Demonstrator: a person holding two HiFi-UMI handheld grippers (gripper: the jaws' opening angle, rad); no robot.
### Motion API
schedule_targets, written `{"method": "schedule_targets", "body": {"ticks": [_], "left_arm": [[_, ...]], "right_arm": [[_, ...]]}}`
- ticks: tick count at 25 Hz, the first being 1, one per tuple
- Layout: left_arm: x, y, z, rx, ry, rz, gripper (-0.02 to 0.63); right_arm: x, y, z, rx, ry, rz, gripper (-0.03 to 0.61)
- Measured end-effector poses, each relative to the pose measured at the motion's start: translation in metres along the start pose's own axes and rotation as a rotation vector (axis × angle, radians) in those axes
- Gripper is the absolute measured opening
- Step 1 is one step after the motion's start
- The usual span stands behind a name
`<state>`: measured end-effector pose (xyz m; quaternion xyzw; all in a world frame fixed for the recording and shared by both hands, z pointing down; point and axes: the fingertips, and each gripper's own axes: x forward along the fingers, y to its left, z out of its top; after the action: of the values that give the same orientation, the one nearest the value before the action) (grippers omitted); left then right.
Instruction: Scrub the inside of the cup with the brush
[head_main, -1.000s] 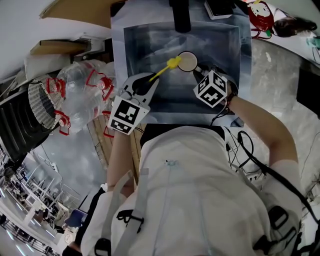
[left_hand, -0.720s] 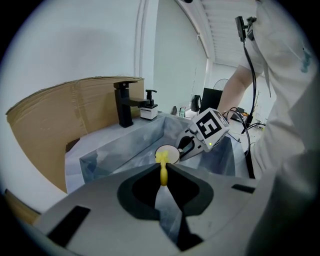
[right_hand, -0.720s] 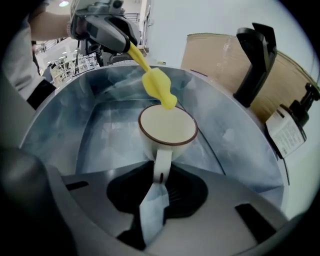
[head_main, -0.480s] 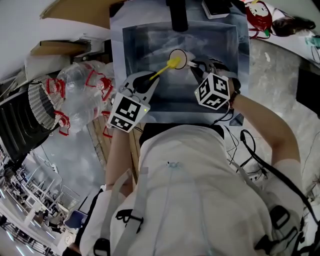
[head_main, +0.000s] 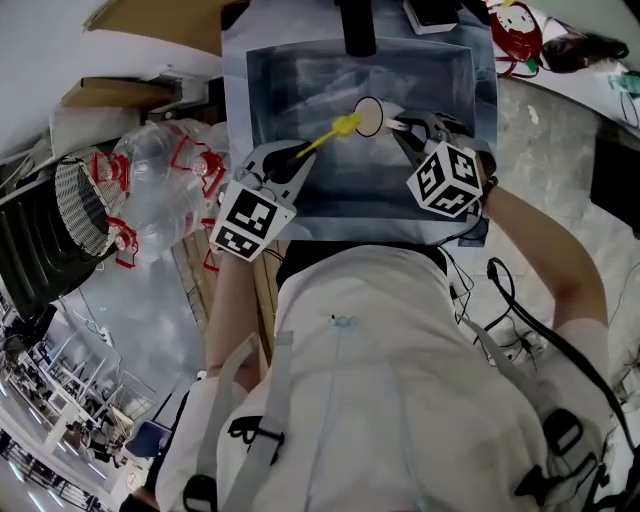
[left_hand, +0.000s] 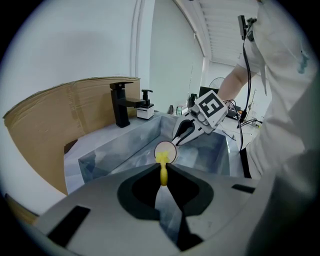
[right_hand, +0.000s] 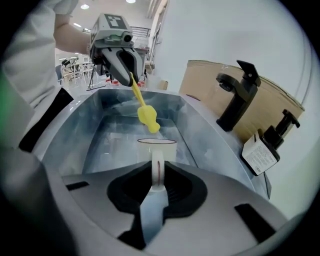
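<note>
Your left tool (left_hand: 163, 165) was clenched on the brush (right_hand: 144, 111) by its handle. Your right tool (right_hand: 157, 167) gripped the cup (right_hand: 156, 147) by its handle, over the sink (head_main: 280, 95). To scrub well, you needed to line the head up with the mouth, sink it to the bottom, then twist and stroke it against the wall while the right tool braced the cup. The head hung just above the far rim, at the mouth, apparently not yet inside.
</note>
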<state>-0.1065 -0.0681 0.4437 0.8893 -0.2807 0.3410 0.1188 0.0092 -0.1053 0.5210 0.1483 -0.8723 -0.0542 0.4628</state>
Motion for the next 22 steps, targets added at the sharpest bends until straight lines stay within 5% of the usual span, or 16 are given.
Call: {"method": "schedule_targets", "body": {"ticks": [8,15,22], "left_arm": [[-0.008,-0.016,0.005,0.043,0.003,-0.064,0.038],[-0.014,-0.042,0.006,0.170,0.073,-0.166,0.038],[-0.023,-0.068,0.020,0.228,0.044,-0.271,0.040]], "right_arm": [[-0.028,0.011,0.021,-0.137,-0.045,0.003,0.066],[-0.056,0.031,0.045,-0.250,-0.103,0.005,0.066],[-0.074,0.049,0.050,-0.254,-0.132,0.015,0.066]]}}
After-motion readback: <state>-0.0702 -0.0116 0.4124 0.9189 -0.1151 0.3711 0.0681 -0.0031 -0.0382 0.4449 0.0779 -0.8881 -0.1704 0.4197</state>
